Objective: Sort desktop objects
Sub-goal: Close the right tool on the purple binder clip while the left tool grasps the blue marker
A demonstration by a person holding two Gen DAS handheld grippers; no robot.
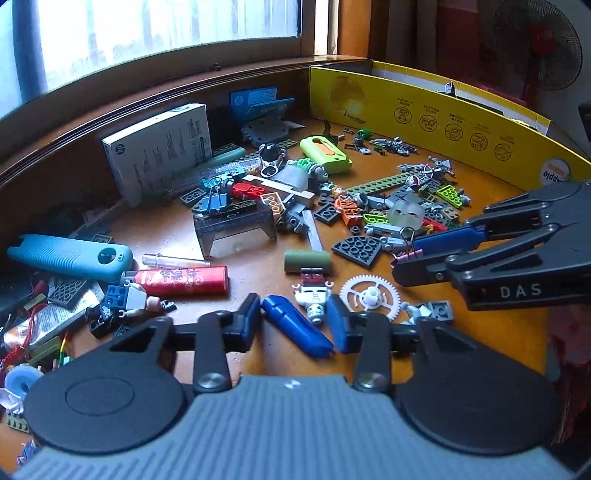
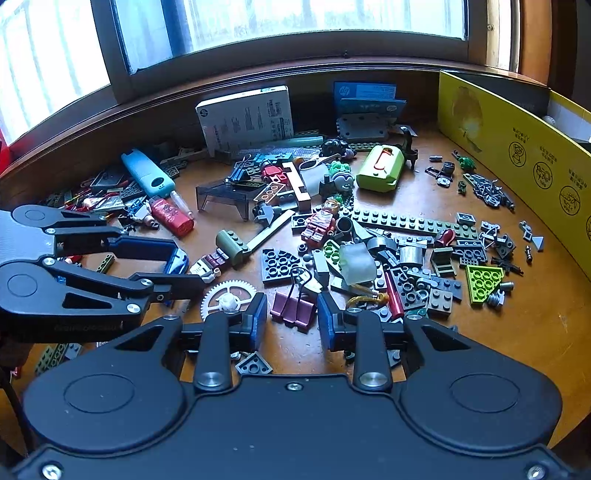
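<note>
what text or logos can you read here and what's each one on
"DAS": right gripper, on its finger.
"hp" logo: white box.
"hp" logo: blue card.
"apple", upside down, start hidden: yellow box.
Print on the red lighter and the white box's fine print: unreadable.

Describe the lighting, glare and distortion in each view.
Left wrist view: window blown out white, sill bowed by the fisheye, far corner dark. Right wrist view: window equally overexposed, desk edge curved, soft sheen on the tabletop.
</note>
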